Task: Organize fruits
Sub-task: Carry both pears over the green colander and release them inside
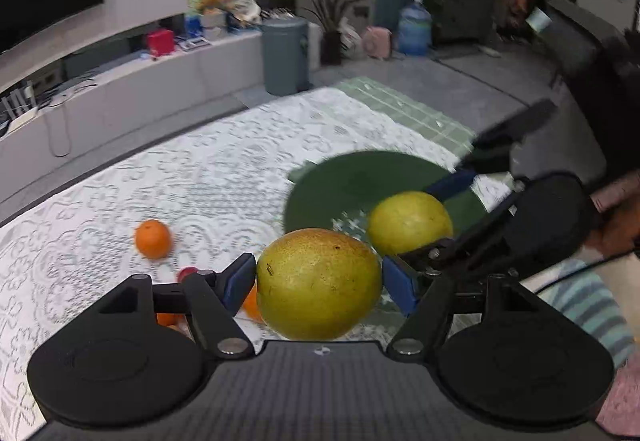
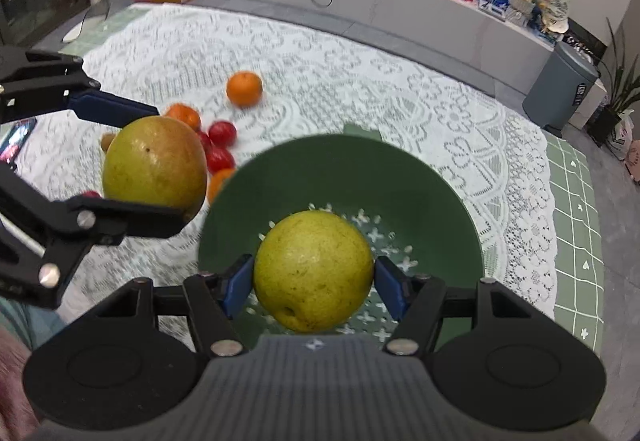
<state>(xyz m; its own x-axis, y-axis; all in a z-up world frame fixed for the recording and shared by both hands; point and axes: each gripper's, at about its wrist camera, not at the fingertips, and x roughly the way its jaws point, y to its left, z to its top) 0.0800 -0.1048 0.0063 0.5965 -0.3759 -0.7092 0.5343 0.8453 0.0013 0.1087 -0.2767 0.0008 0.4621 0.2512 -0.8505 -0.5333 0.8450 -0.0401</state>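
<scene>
We hold two yellow-green pears aloft over a worktop (image 2: 360,53) draped in white lace. The left gripper (image 1: 319,279) has its blue-padded jaws pressed against both sides of the browner pear (image 1: 319,283), which fills the gap between them. In the right wrist view that same gripper (image 2: 132,161) reaches in from the left edge of the worktop, its pear (image 2: 155,165) clear of the cloth and just left of the green bowl (image 2: 440,193).

The right gripper (image 2: 314,281) clamps the paler pear (image 2: 314,277) between its jaws directly above the bowl's interior, whose bottom shows white cut-out shapes; we cannot tell whether the fruit touches the bowl. From the left wrist view the right gripper (image 1: 420,229) comes in from the right, its pear (image 1: 410,223) poised over the bowl (image 1: 360,177).

The bowl sits toward the near right part of the worktop. Left of it, loose fruit lies on the lace: a lone orange (image 2: 244,89) farther out toward the middle, and a cluster of another orange (image 2: 184,115) and red tomatoes (image 2: 221,133) partly hidden behind the left gripper's pear. A third orange (image 2: 219,183) peeks out between that pear and the bowl's rim.

A green checked mat (image 2: 576,201) shows beneath the lace at the right edge. A grey bin (image 2: 562,89) stands on the floor beyond the far right corner.
</scene>
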